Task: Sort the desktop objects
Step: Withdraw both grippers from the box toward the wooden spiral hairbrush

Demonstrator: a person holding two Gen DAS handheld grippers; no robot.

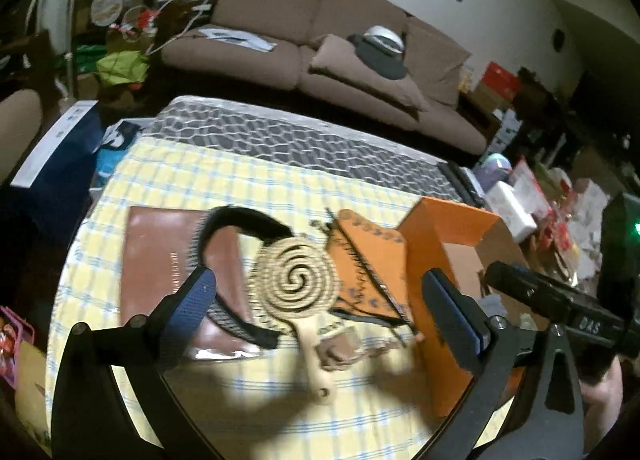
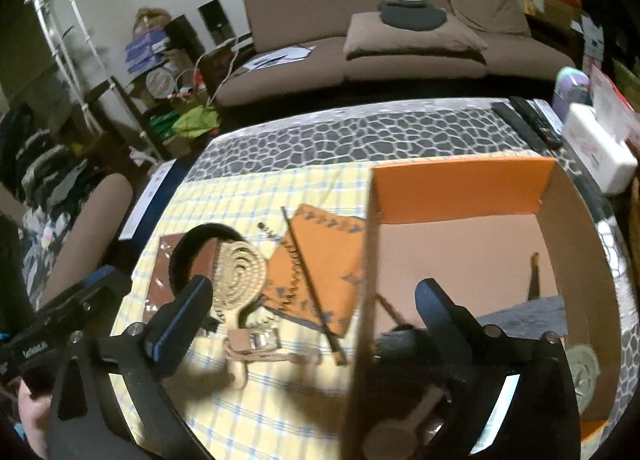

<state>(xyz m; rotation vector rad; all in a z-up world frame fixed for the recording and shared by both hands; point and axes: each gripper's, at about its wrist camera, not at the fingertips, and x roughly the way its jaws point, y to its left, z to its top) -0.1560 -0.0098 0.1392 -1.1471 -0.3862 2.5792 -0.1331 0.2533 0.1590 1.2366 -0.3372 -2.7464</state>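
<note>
A beige spiral hairbrush (image 1: 296, 288) lies on the yellow checked cloth (image 1: 240, 180), overlapping a black headband (image 1: 244, 220) and a brown folder (image 1: 160, 260). Beside it lie an orange fringed cloth (image 1: 368, 260) with a thin dark stick and a small brown clip (image 1: 340, 348). My left gripper (image 1: 318, 280) hovers open above the brush, nothing between its fingers. An open orange box (image 2: 460, 188) stands to the right; dark items and a wooden round-headed piece (image 2: 400, 420) lie inside. My right gripper (image 2: 314, 290) is open, straddling the box's left wall above it, the hairbrush (image 2: 240, 276) by its left finger.
Black remote controls (image 2: 528, 120) and a white tissue box (image 2: 596, 148) sit at the table's far right corner. A brown sofa (image 2: 400, 20) stands behind the table. Shelves, bags and boxes crowd the floor on the left. The right hand-held unit (image 1: 560, 308) shows beside the box.
</note>
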